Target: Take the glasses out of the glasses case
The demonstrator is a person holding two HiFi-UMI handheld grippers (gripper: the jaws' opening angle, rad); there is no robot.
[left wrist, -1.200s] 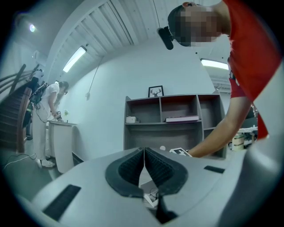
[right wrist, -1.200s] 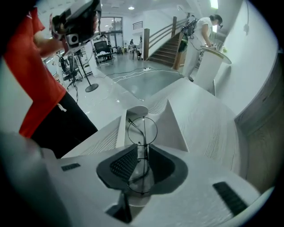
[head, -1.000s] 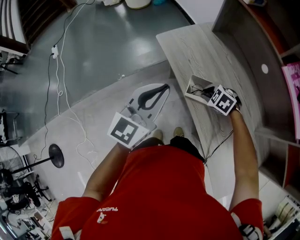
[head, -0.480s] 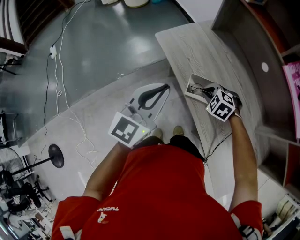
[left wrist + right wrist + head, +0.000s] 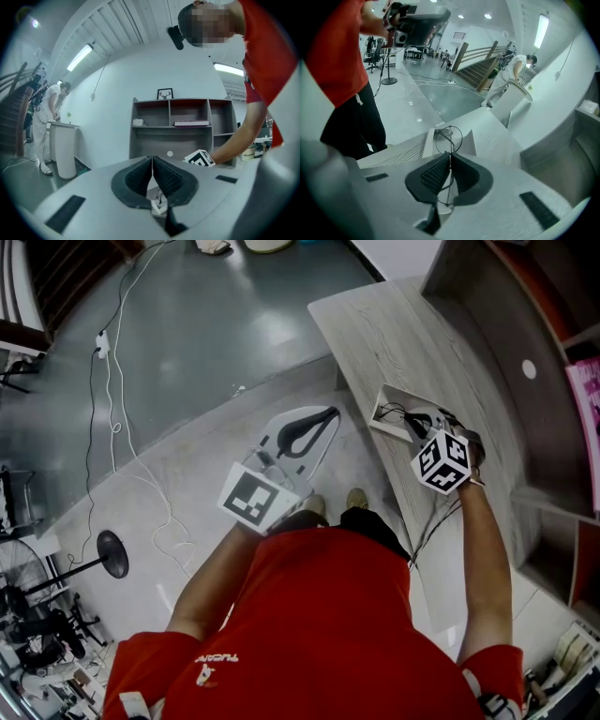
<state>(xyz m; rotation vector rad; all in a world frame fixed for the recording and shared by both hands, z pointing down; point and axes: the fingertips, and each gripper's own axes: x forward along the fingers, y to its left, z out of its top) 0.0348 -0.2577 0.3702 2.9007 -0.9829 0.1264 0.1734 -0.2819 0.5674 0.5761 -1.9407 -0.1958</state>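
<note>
- Glasses (image 5: 449, 139): a thin wire pair. One round lens ring shows just beyond the tips of the right tongs (image 5: 450, 154), and the frame wire runs back between the two pads towards the camera.
- The right tongs are closing, and the pads sit almost together on that wire. I judge this to be a grip on the frame, not a hover.
- The glasses case (image 5: 468, 140) is a small white open box on the grey wood-grain counter (image 5: 375, 324). It lies directly beyond and below the right tongs, near the counter's left edge.
- The lens ring hangs over the open case. Whether any part of the frame touches the case walls cannot be told.
- The relation that matters is that the visible wire lines up with the direction the tongs point, steeply down into the case. The way clear is therefore probably straight back up along that line, not sideways across a wall.
- The wire is slender, so a skewed pull could let it pivot or slip between the pads.
- The left tongs (image 5: 152, 158) are clenched on nothing and held roughly level over the floor. They are well apart to the left of the counter.
- The right hand is much the nearer and the only one placed to lift.
</note>
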